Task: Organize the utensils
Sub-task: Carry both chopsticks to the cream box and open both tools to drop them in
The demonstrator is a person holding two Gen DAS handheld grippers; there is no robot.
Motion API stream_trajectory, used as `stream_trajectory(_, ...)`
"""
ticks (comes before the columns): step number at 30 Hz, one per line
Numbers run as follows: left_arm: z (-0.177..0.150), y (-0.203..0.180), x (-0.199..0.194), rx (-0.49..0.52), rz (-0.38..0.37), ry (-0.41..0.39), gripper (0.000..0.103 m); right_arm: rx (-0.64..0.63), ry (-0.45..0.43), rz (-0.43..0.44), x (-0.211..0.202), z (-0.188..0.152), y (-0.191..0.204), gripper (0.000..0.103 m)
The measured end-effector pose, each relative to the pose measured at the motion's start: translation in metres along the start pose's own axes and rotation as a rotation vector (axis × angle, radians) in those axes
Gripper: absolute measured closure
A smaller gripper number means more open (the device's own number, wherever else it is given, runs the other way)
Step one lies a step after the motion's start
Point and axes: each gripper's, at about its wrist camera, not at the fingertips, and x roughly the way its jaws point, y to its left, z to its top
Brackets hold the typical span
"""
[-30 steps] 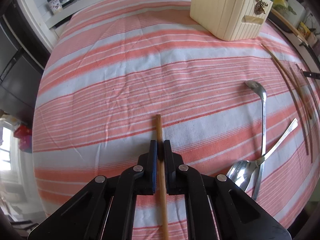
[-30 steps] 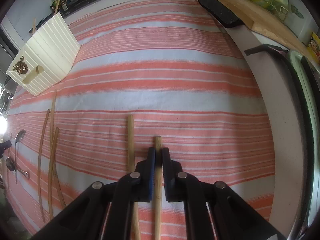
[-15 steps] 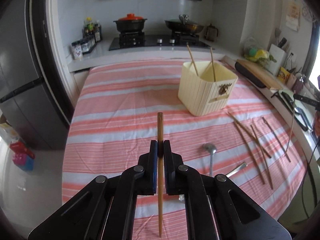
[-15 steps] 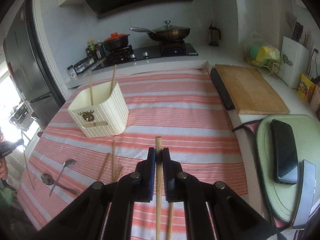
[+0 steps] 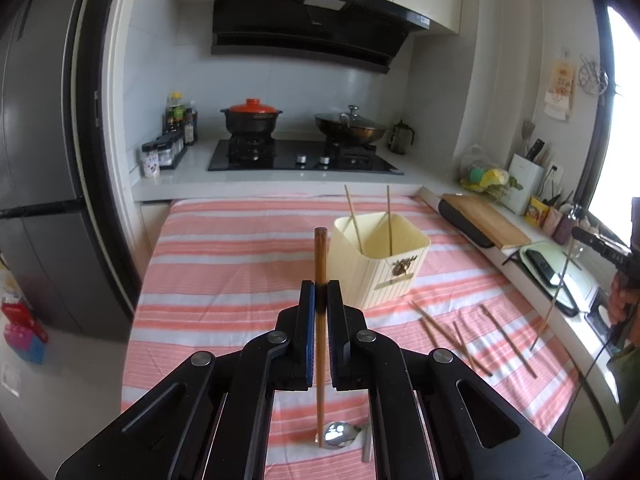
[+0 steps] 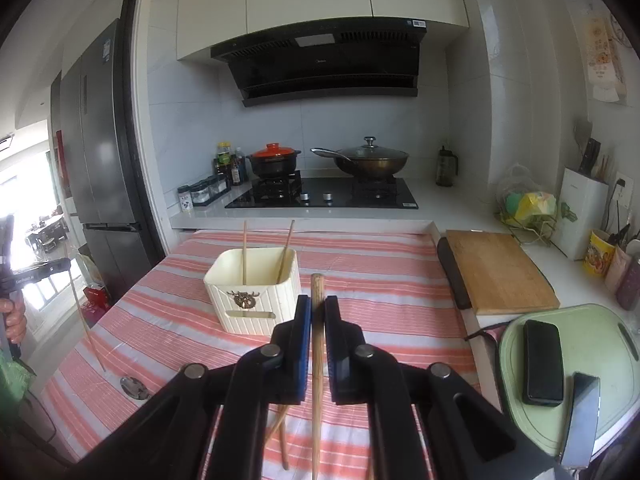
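Note:
My left gripper (image 5: 320, 294) is shut on a dark wooden chopstick (image 5: 320, 256), held upright above the striped cloth. My right gripper (image 6: 317, 308) is shut on a lighter wooden chopstick (image 6: 317, 292), also upright. A cream utensil holder (image 5: 380, 264) with two chopsticks standing in it sits on the cloth ahead of both grippers; it also shows in the right wrist view (image 6: 254, 296). Several loose chopsticks (image 5: 452, 332) lie right of the holder. A metal spoon (image 5: 340, 435) lies below the left gripper.
The table carries a red and white striped cloth (image 5: 224, 264). A wooden cutting board (image 6: 496, 276) and a green tray (image 6: 592, 380) with a black phone (image 6: 542, 362) sit on the right. A stove with pots (image 6: 324, 194) stands behind.
Both grippers have risen and tilted up from the cloth, each lifting its chopstick. The view went from looking down at the table to looking across the kitchen.

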Motion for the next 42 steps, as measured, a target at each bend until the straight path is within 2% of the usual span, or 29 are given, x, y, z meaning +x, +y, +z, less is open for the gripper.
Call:
stream_trajectory(9,0.069,-0.009,0.006,-0.014,-0.054,-0.058,0.099,-0.042,-0.050,0.090,0.024,0.049,0.033,0.096)
stream_trajectory(13,0.110,-0.014,0.026,-0.050,-0.083,-0.075,0.099,-0.070,-0.060,0.122,0.053,0.080,0.048,0.096)
stream_trajectory(18,0.161,-0.027,0.052,-0.057,-0.087,-0.140,0.099,-0.098,-0.101,0.149,0.092,0.124,0.065,0.096)
stream_trajectory(23,0.192,-0.042,0.097,-0.051,-0.076,-0.175,0.099,-0.124,-0.178,0.176,0.134,0.160,0.081,0.096)
stream_trajectory(26,0.195,-0.045,0.136,-0.071,-0.085,-0.143,0.099,-0.121,-0.207,0.190,0.164,0.167,0.084,0.096)
stream_trajectory(28,0.190,-0.046,0.162,-0.084,-0.085,-0.106,0.099,-0.109,-0.194,0.194,0.189,0.164,0.084,0.096)
stream_trajectory(34,0.156,-0.045,0.236,-0.090,-0.074,0.036,0.099,-0.091,-0.026,0.221,0.266,0.126,0.085,0.096)
stream_trajectory(39,0.128,-0.048,0.279,-0.081,-0.066,0.147,0.099,-0.098,0.086,0.231,0.302,0.093,0.088,0.096)
stream_trajectory(41,0.121,-0.050,0.292,-0.074,-0.051,0.208,0.098,-0.093,0.145,0.230,0.314,0.085,0.090,0.093)
stream_trajectory(42,0.118,-0.050,0.296,-0.081,-0.044,0.239,0.096,-0.094,0.176,0.225,0.319,0.082,0.090,0.088)
